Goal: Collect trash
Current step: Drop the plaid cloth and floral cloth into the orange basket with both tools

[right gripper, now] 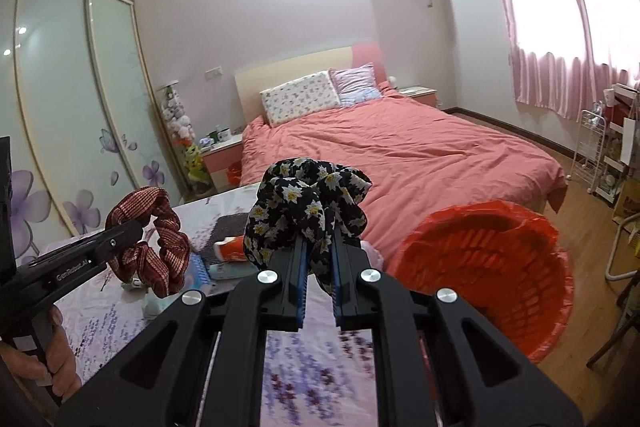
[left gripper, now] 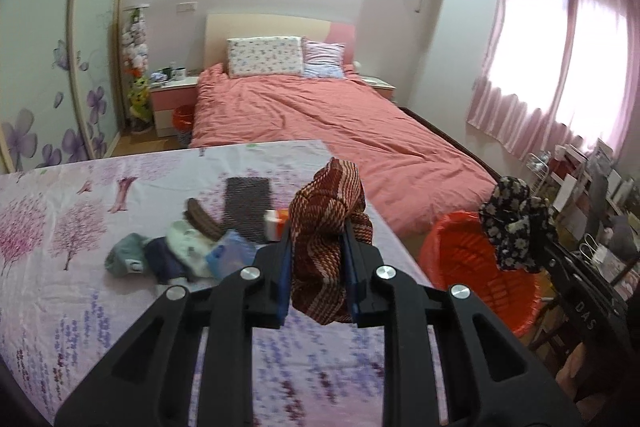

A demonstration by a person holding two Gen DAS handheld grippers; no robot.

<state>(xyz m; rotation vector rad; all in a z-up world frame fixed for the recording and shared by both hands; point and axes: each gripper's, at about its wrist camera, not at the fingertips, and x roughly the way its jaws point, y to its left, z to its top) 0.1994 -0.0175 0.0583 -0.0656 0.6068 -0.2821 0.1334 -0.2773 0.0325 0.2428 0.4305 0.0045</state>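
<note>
two black claws, each pinching one gathered fabric scrunchie above a cloth-covered table [left gripper: 60, 227]: the left gripper [left gripper: 319, 247] clamps a ribbed, maroon-striped scrunchie [left gripper: 328, 223], the right gripper [right gripper: 319, 259] a crinkled black floral scrunchie [right gripper: 304, 203]. one round, slatted bin [right gripper: 480, 267], lined with a glossy red bag, sits at 4 o'clock of the right claw. several soft folded pieces and a small box [left gripper: 276, 223] lie on the table at 10 o'clock of the left claw.
</note>
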